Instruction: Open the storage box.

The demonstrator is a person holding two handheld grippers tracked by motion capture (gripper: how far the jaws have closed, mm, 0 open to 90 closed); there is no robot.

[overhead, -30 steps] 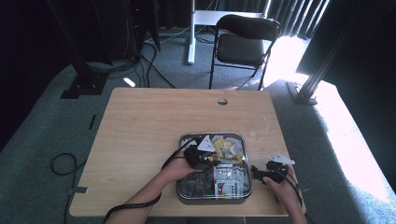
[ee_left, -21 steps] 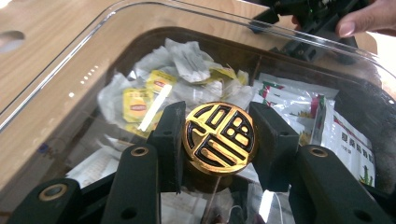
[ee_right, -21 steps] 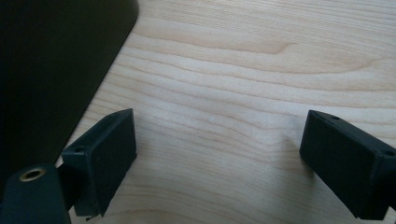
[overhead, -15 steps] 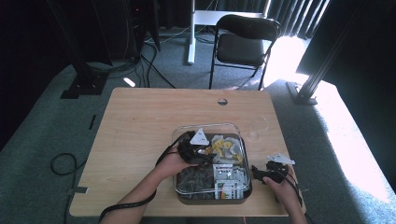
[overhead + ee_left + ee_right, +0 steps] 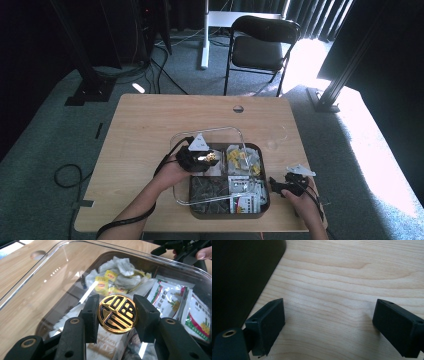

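L hand-held gripper point(image 5: 117, 315) clamps gold knob point(image 5: 117, 314) of clear lid point(image 5: 37, 297).

Clear plastic lid point(image 5: 210, 165), rectangular with rounded corners, see-through, tilted and lifted off the dark compartment tray point(image 5: 265, 210); its far-left edge sits out over the wooden tabletop, its near edge over the tray's left half. Round gold-and-black knob point(image 5: 117, 314) at the lid's centre, embossed with an ornamental character, face toward the left gripper view, pinched on both sides by the left gripper point(image 5: 117, 315), whose black pads press its rim. In the high view the knob point(image 5: 207, 158) glints gold just above the tray's upper-left compartment. Through the lid, yellow-tagged tea bags point(image 5: 110, 281) and printed sachets point(image 5: 175, 302) show in the compartments.
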